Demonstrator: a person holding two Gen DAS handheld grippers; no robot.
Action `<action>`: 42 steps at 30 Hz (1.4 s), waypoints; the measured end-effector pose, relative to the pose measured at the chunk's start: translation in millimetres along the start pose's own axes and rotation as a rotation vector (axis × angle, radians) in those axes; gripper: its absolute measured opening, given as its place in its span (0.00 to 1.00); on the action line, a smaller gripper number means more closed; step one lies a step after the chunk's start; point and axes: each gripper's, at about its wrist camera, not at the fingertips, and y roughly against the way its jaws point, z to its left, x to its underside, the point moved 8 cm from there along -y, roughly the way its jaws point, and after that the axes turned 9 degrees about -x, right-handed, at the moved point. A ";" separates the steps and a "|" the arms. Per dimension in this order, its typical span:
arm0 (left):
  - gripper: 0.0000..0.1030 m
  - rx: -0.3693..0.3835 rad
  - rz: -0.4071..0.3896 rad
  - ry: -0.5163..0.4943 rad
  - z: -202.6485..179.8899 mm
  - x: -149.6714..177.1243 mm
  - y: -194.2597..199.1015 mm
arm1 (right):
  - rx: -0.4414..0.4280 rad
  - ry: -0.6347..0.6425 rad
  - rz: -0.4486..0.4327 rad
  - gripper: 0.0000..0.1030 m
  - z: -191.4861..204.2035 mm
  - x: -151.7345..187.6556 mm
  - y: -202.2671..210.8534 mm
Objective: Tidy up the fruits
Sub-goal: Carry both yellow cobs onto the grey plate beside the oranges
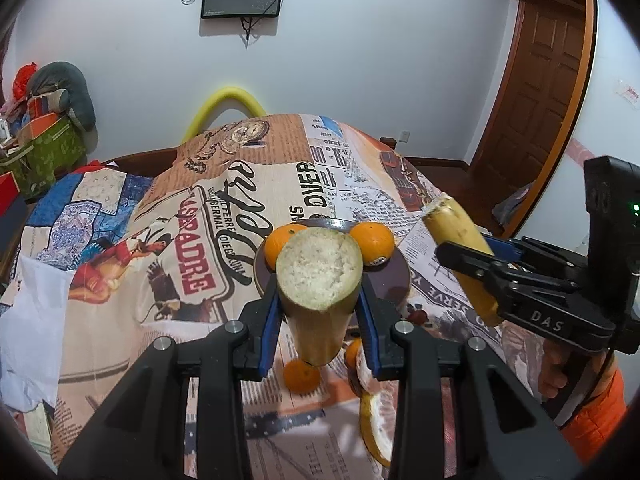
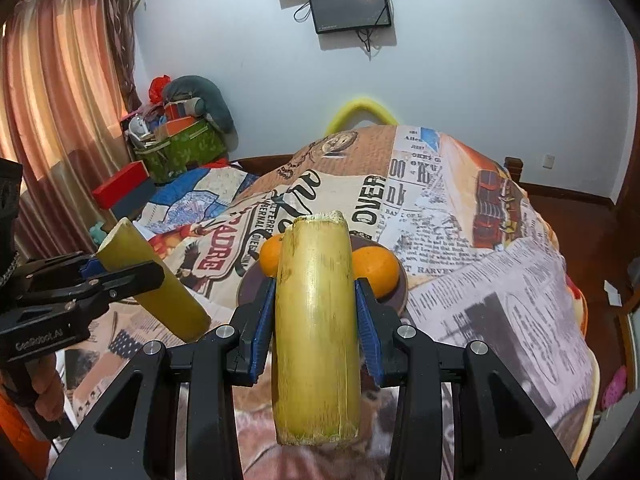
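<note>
The left gripper [image 1: 320, 304] has its jaws clamped on a cane piece [image 1: 319, 276]; the right gripper [image 2: 316, 316] grips another cane [image 2: 316, 320]. Both hang just short of the plate [image 1: 390, 280] on the bed, with two oranges [image 1: 372, 244] at its far side. Each piece should probably be lowered onto the plate's bare near half, clear of the oranges, and released gently so it does not roll.

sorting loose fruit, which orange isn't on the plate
The small orange on the cloth below the left gripper; the other two sit on the plate.
</note>
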 end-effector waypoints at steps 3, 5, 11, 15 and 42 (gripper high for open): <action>0.34 0.003 0.005 -0.002 1.1 -3.7 -11.1 | -0.007 0.006 0.013 0.35 -1.0 -4.5 -14.6; 0.34 0.009 0.008 -0.001 2.1 -6.2 -18.8 | -0.006 0.010 0.023 0.35 -1.6 -7.2 -24.8; 0.34 0.026 0.023 0.007 6.7 -11.7 -38.1 | -0.018 0.007 0.066 0.35 -6.8 -14.5 -58.0; 0.34 0.035 0.038 -0.008 7.0 -12.5 -50.8 | -0.003 0.018 0.090 0.35 -11.1 -15.2 -74.8; 0.34 0.029 0.126 -0.057 -20.8 -15.4 -110.7 | 0.019 0.011 0.084 0.35 -43.0 -11.7 -53.7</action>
